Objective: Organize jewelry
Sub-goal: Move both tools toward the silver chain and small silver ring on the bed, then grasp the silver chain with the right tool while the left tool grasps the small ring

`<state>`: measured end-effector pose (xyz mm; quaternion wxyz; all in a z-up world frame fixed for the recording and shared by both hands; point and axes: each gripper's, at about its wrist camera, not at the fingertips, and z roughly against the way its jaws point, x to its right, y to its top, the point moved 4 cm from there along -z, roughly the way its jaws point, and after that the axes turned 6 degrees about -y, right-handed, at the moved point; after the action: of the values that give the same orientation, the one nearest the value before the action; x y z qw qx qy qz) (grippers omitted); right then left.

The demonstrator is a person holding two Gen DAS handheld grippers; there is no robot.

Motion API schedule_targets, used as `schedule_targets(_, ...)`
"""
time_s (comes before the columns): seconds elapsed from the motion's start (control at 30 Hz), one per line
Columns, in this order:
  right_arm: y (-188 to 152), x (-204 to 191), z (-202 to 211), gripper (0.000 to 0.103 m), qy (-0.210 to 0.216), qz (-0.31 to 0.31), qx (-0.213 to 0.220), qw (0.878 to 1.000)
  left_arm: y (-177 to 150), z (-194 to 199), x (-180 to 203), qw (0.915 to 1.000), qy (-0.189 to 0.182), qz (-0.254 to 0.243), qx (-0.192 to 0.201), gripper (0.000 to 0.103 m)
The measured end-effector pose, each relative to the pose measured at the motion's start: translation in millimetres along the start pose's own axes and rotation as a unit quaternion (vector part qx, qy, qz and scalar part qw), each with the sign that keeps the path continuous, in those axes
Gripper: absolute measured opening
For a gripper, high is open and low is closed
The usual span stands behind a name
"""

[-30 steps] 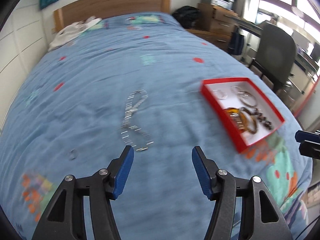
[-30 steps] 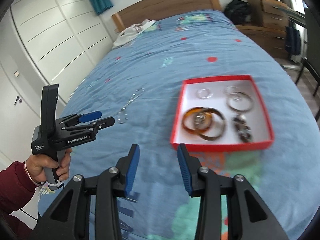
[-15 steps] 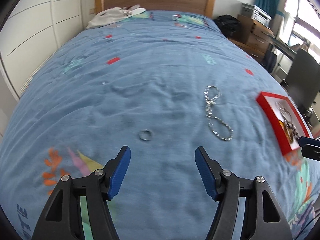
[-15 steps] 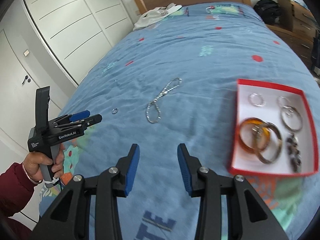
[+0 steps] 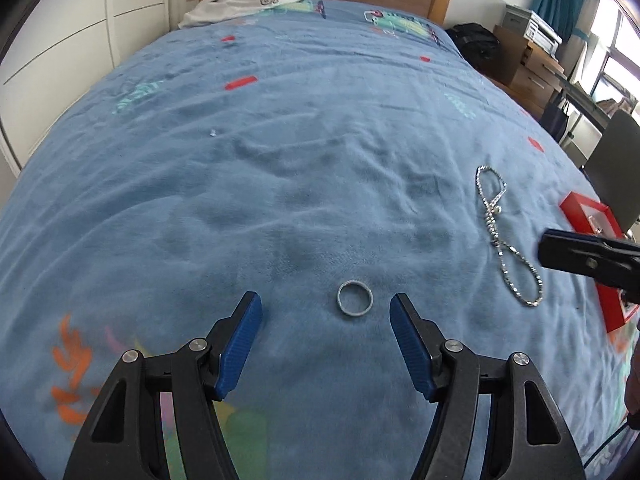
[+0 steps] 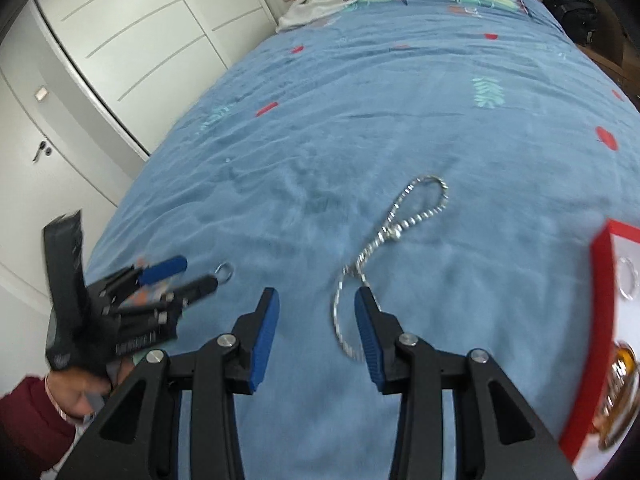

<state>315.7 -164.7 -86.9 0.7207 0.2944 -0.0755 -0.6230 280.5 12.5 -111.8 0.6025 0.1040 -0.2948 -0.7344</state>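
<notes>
- Our left tool [image 5: 325,322] hovers with jaws apart, the ring [image 5: 355,299] lying between them on the bed [image 5: 280,160].
- Our right tool [image 6: 316,316] is apart over the chain [image 6: 384,236].

Left gripper [image 5: 325,322] has swung away from the red tray [image 5: 585,216] and now points at the silver ring [image 5: 355,299], which lies on the bedspread just ahead of the tray-side blue pad, untouched. Its jaws opened slightly wider, nothing between them. Right gripper [image 6: 316,314] has left the red tray, now at the frame's right edge, and stands over the near loop of the silver chain [image 6: 384,236]
</notes>
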Motion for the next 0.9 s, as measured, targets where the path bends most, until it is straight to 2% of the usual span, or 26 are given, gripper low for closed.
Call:
schedule_targets(0.1, 6.1, -3.1, -23.1, 0.039, -0.014, -0.002, -0.016, 1.0, -0.2, -10.0, 2.2, 1.0, -0.002, -0.005, -0.004, 0.062)
schedule_targets(0.23, 4.7, -6.5, -41.7, 0.041, -0.033, 0.004, -0.031, 0.999, -3.4, -17.0, 5.8, 0.9998, 0.003, -0.017, -0.005, 0.052)
schedule_targets(0.3, 1.8, -6.9, -48.3, 0.042, -0.043, 0.005, -0.037, 0.998, -3.6, -17.5, 7.1, 0.9998, 0.004, -0.02, -0.004, 0.043)
schedule_targets(0.57, 2.8, 0.5, -34.5, 0.042, -0.046, -0.017, 0.007, 0.999, -6.0, -18.2, 10.7, 0.9997, 0.0, -0.026, 0.001, 0.025)
schedule_targets(0.63, 6.4, 4.4, -37.3, 0.042, -0.052, -0.021, 0.002, 0.998, -4.9, -18.8, 11.2, 0.9996, -0.003, -0.027, 0.002, 0.02)
schedule_targets(0.83, 9.7, 5.4, -61.2, 0.042, -0.065, -0.011, -0.035, 0.997, -7.2, -14.9, 13.5, 0.9995, -0.011, -0.029, 0.004, 0.018)
schedule_targets(0.87, 8.4, 4.3, -62.8, 0.04, -0.072, -0.003, -0.038, 0.997, -7.3, -13.9, 14.5, 0.9995, -0.012, -0.03, 0.005, 0.018)
schedule_targets(0.9, 7.2, 2.9, -63.3, 0.028, -0.075, 0.003, -0.038, 0.996, -7.2, -12.5, 15.6, 0.9994, -0.011, -0.032, 0.006, 0.018)
